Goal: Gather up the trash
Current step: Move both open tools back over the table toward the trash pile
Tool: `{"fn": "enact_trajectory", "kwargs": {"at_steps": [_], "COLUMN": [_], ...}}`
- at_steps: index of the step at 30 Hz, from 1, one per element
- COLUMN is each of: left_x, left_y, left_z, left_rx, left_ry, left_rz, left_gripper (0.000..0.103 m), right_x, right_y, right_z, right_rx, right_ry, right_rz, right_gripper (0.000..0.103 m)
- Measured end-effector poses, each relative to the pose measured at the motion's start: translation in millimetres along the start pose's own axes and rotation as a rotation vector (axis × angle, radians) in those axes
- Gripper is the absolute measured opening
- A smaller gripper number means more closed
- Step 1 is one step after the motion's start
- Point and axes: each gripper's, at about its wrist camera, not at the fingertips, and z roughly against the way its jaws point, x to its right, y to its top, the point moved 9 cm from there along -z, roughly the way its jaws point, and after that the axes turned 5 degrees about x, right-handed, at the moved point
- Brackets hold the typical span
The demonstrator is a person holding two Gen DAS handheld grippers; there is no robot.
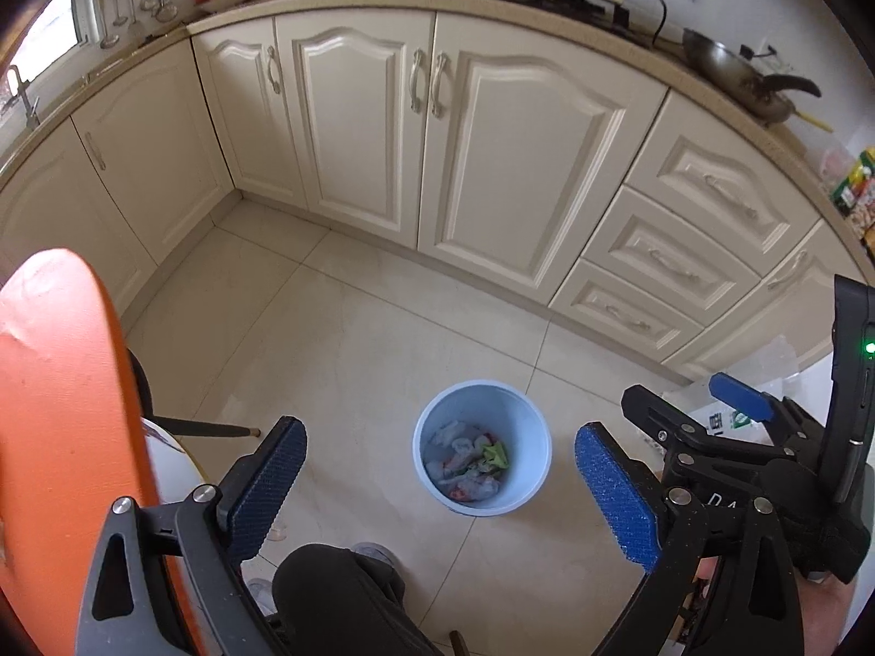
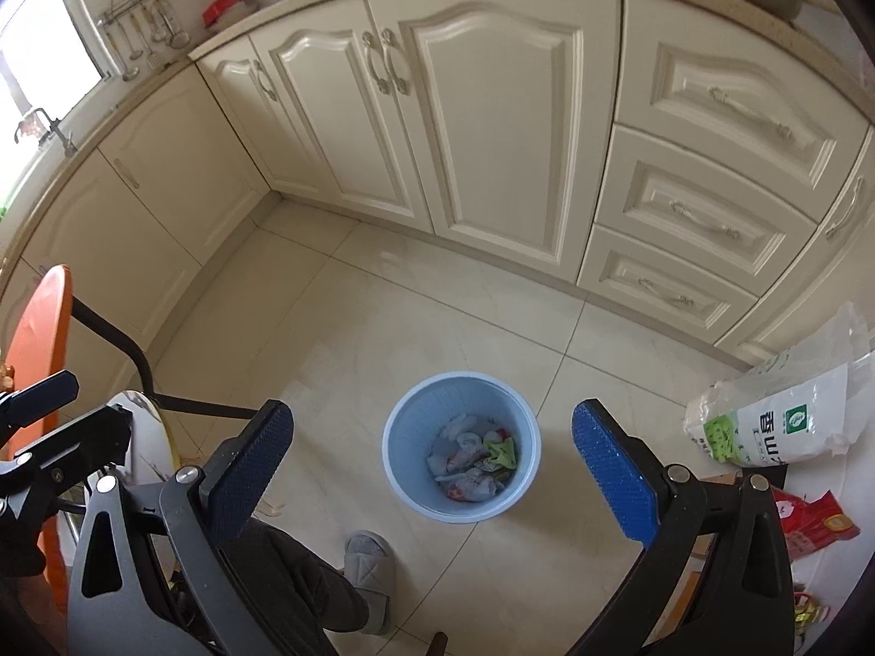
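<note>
**Both grippers spread wide above the filled bin**

The left gripper and right gripper hang with jaws fully apart and nothing between the blue pads. Below and ahead of both, centred between their fingers, a pale blue round bin stands upright on the tiled floor. Inside lies the trash: crumpled white tissues, some with red print, and a bright green wrapper scrap. To the right gripper's right leans a white rice bag.

cream cabinets in corner, pale tiled floor, daylight from window, perhaps sink below.
</note>
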Motion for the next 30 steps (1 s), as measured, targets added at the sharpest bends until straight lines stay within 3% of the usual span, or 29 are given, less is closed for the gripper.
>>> {"fn": "enact_trajectory", "kwargs": {"at_steps": [12, 20, 30], "left_x": [-41.4, -89.8, -127.2], "left_y": [-31.1, -69.6, -133.5], "left_z": [139.5, 256.3, 367.9], "left_rx": [0.209, 0.359, 0.511], "left_ry": [-0.005, 0.053, 0.169], "left_rz": [0.035, 0.097, 0.21], "left_gripper": [0.097, 0.098, 0.102], "right_x": [-70.8, -137.5, -234.9], "right_y": [30.9, 46.7, 50.6], "right_z": [80.3, 132.6, 189.7], "right_rx": [0.148, 0.248, 0.342], "right_ry": [0.07, 0.148, 0.301], "right_rz": [0.081, 0.166, 0.267], "right_gripper": [0.103, 0.103, 0.103]}}
